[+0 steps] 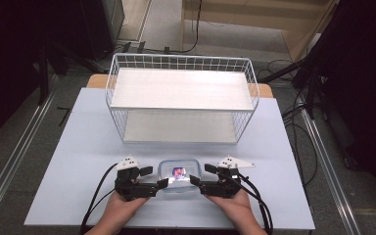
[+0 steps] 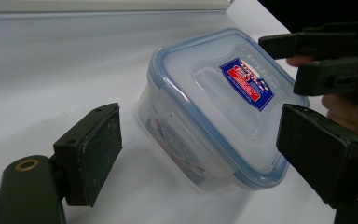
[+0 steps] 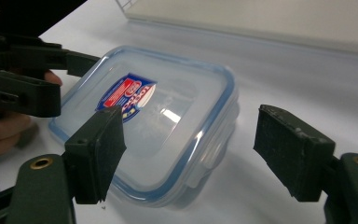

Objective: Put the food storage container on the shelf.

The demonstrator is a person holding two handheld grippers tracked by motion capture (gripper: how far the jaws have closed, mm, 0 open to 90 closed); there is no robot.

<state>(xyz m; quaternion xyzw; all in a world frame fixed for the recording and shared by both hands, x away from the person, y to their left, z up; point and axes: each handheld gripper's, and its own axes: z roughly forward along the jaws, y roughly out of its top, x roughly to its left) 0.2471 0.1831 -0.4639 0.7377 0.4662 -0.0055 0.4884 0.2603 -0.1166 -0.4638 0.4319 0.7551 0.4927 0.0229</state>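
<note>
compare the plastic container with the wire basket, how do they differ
The plastic container is small, clear and closed by a blue-rimmed lid with a sticker; the wire basket is much larger, white open mesh with no lid. The container sits at the near edge between the left gripper and right gripper; the basket stands farther back, away from both. The container holds something I cannot identify; the basket carries a flat white shelf. Both rest upright on the table.

Wire rack (image 1: pixel 181 98) behind — sides free.
</note>
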